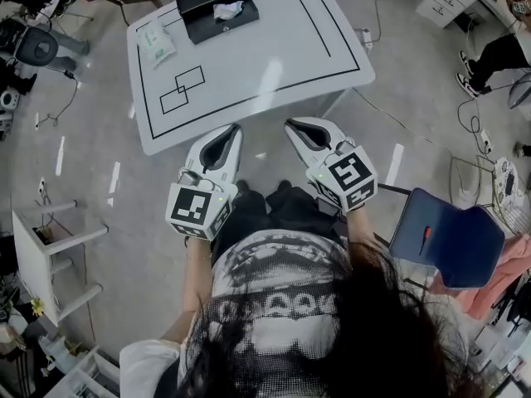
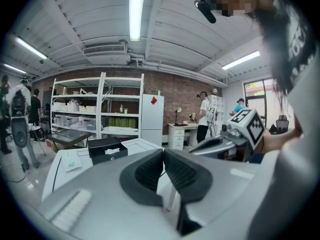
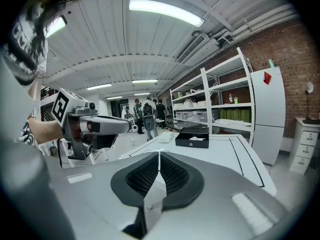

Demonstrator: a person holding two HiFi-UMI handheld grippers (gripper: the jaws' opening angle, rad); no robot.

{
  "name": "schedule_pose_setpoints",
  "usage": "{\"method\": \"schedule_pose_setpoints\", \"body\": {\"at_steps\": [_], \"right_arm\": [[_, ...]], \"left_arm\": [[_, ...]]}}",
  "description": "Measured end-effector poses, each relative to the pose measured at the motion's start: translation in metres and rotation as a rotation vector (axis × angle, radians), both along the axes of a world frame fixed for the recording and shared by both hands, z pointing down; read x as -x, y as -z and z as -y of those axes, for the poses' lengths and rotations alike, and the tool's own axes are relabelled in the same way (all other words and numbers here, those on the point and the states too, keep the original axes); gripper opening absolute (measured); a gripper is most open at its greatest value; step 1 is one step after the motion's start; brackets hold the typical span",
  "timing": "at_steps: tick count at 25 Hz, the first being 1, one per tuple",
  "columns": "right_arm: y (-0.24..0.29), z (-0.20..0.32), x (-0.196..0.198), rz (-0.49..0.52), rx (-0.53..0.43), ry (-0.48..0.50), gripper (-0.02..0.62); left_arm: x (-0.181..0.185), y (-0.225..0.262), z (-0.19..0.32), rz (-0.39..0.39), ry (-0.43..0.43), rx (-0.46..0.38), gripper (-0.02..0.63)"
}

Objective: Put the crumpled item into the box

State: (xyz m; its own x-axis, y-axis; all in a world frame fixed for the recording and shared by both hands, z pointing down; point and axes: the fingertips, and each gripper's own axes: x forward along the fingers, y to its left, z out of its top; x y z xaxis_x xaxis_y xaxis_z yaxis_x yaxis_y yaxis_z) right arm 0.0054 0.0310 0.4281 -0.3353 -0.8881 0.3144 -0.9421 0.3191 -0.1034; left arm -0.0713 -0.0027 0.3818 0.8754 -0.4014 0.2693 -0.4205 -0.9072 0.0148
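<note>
A black box (image 1: pixel 215 5) stands open at the far edge of the white table (image 1: pixel 274 56). A crumpled white item (image 1: pixel 228 10) lies inside it. The box (image 2: pixel 107 149) and the white item (image 2: pixel 113 151) also show in the left gripper view, far beyond the jaws. In the right gripper view the box (image 3: pixel 194 140) sits far off on the table. My left gripper (image 1: pixel 233 129) and right gripper (image 1: pixel 289 125) hover side by side off the table's near edge. Both are shut and hold nothing. Each sees the other: the right gripper (image 2: pixel 235 134) and the left gripper (image 3: pixel 90 126).
A white packet (image 1: pixel 158 44) lies on the table's far left, and two black rectangles (image 1: pixel 182 88) are drawn near it. A blue chair (image 1: pixel 448 239) stands at my right, a white rack (image 1: pixel 41 255) at my left. People stand by the shelves (image 2: pixel 95 109).
</note>
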Motion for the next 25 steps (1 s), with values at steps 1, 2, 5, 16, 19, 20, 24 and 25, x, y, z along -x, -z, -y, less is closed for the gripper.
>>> {"method": "schedule_pose_setpoints", "body": {"at_steps": [1,2,5,16,19,20,24,25], "right_arm": [[0.001,0.002,0.001,0.0,-0.001,0.001,0.014],[0.001,0.003,0.003,0.0,-0.003,0.001,0.006],[0.002,0.008,0.009,-0.003,-0.005,0.004,0.006],[0.01,0.027,0.057,-0.05,0.008,0.028,0.005],[0.012,0.031,0.071,-0.057,0.008,0.02,0.005],[0.013,0.032,0.075,-0.059,0.009,0.017,0.005],[0.014,0.035,0.091,-0.062,0.012,0.004,0.005],[0.014,0.035,0.095,-0.064,0.013,0.0,0.005]], "left_arm": [[0.002,-0.001,0.0,0.004,0.0,0.001,0.0],[0.004,-0.001,0.001,0.008,0.0,0.002,0.0],[0.013,-0.004,0.003,0.019,0.003,0.005,0.0],[0.064,0.001,0.019,0.014,0.012,0.002,0.0],[0.078,0.001,0.024,0.01,0.004,0.003,0.0],[0.082,0.001,0.026,0.008,0.001,0.003,0.0],[0.097,0.003,0.031,-0.002,-0.008,0.002,0.0],[0.101,0.004,0.033,-0.006,-0.011,0.002,0.0]]}}
